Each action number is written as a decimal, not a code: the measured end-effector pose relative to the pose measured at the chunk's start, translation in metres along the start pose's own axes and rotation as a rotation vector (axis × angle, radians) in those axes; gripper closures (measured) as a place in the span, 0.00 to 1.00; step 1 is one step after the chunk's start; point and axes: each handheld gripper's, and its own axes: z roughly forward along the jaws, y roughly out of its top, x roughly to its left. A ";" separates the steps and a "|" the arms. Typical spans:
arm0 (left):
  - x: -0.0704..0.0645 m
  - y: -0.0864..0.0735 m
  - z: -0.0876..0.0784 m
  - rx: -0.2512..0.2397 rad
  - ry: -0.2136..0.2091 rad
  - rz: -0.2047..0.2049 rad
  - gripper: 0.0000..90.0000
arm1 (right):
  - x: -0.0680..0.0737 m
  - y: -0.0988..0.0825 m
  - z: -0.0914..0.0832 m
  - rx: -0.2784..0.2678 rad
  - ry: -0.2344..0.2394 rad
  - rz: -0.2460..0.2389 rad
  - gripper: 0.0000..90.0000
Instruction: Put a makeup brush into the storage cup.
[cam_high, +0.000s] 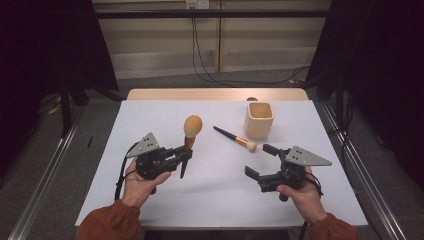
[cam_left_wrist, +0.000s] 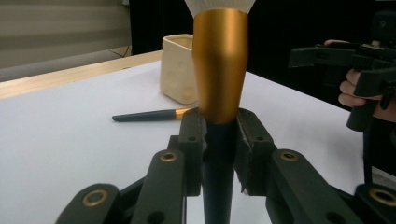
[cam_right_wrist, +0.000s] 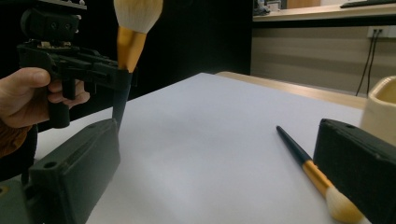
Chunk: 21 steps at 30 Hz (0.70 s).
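- The white table carries everything, with a strip of bare wood along its far edge.
- The cream holder stands upright at the far right, apart from both grippers.
- The left gripper has its jaws clamped on the dark handle of the large brush, held upright above the table with the fluffy head on top.
- The right gripper hovers with jaws spread wide and nothing between them.
- The small brush lies flat between the large brush and the holder, its bristles toward the right gripper.
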 end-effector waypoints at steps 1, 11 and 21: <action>-0.001 -0.001 0.001 -0.002 0.002 0.000 0.83 | 0.001 0.001 0.003 -0.003 0.006 -0.002 0.00; -0.007 -0.006 0.017 -0.006 -0.007 -0.020 0.83 | 0.011 0.008 0.029 -0.011 0.072 -0.025 0.00; -0.021 -0.006 0.029 0.010 -0.043 -0.001 0.83 | 0.020 0.017 0.050 -0.027 0.149 -0.003 0.01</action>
